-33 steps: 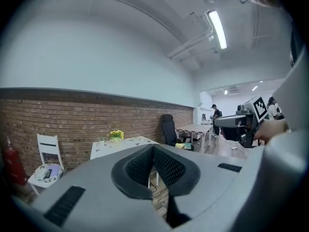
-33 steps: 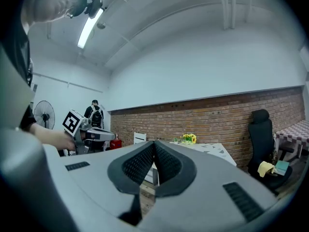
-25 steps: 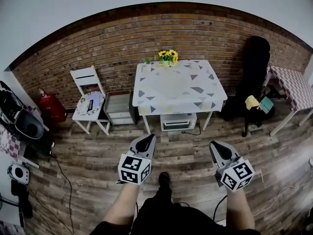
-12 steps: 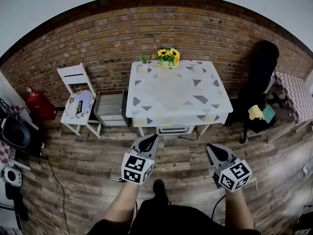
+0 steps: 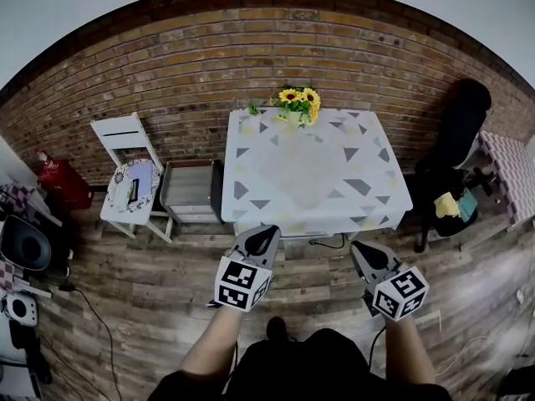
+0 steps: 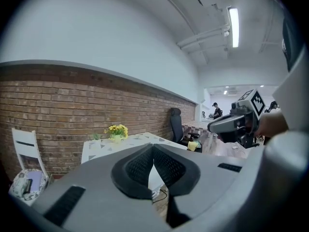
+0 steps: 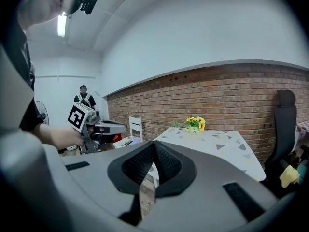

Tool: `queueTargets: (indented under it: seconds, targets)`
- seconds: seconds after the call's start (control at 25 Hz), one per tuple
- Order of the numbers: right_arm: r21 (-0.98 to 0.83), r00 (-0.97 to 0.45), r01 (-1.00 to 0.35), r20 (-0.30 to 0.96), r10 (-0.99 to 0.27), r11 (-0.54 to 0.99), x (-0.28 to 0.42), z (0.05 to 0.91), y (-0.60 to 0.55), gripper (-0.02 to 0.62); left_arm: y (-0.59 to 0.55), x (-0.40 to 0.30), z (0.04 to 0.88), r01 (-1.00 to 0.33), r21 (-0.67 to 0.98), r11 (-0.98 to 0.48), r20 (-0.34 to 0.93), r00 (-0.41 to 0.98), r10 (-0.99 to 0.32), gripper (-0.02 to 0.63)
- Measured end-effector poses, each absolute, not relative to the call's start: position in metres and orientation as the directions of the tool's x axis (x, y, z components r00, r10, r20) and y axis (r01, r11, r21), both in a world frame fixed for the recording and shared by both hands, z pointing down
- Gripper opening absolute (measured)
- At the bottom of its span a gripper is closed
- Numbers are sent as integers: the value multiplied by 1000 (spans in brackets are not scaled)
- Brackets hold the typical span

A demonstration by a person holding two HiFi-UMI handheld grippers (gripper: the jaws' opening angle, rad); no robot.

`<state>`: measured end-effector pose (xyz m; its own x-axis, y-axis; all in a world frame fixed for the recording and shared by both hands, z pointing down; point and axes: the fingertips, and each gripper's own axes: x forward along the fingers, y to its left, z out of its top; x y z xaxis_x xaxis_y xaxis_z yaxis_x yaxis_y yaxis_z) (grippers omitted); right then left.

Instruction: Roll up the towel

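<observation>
Two grippers show low in the head view, one in each of your hands, both held out over the wooden floor [image 5: 125, 282] and short of the table [image 5: 393, 211]. Your left gripper [image 5: 266, 237] has its jaws pressed together with nothing between them; in the left gripper view the two dark ribbed pads meet in a thin seam. Your right gripper [image 5: 362, 251] is the same: pads touching, empty. Both point toward the table, tipped a little downward. They are well apart from each other, and your dark shoe [image 5: 276, 328] shows between them, lower in the head view. The table stands against the brick wall [image 5: 167, 65], and its top is white with grey and yellow triangles. The towel [image 5: 297, 170] appears to lie flat at the middle of that top, a pale square that barely stands out from the pattern; neither gripper touches it. A small pot of sunflowers [image 5: 301, 100] stands at the table's far edge, near the wall and beyond the towel. Just left of the table is a low grey drawer unit [image 5: 191, 192], and left of that a white chair [image 5: 125, 136] with a patterned cushion on its seat. To the table's right a black office chair [image 5: 464, 124] stands by the wall, with a yellow cloth [image 5: 450, 205] at its seat.
</observation>
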<state>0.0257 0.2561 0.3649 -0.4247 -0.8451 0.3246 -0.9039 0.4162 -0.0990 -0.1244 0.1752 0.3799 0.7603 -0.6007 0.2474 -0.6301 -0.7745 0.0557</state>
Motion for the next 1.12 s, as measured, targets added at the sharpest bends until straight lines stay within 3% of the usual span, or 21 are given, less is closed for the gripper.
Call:
queueTargets:
  seconds: [0.36,1.12]
  targets:
    - [-104,-443,-893,368,-817,438,24,380,205,15,139,-116,393,-632,84,-770,266,759,-594,18]
    - [-165,-605,-777,465,-646,608,89,465,42,61,10,-20,462,-721,82,-688,472,636,-610,20]
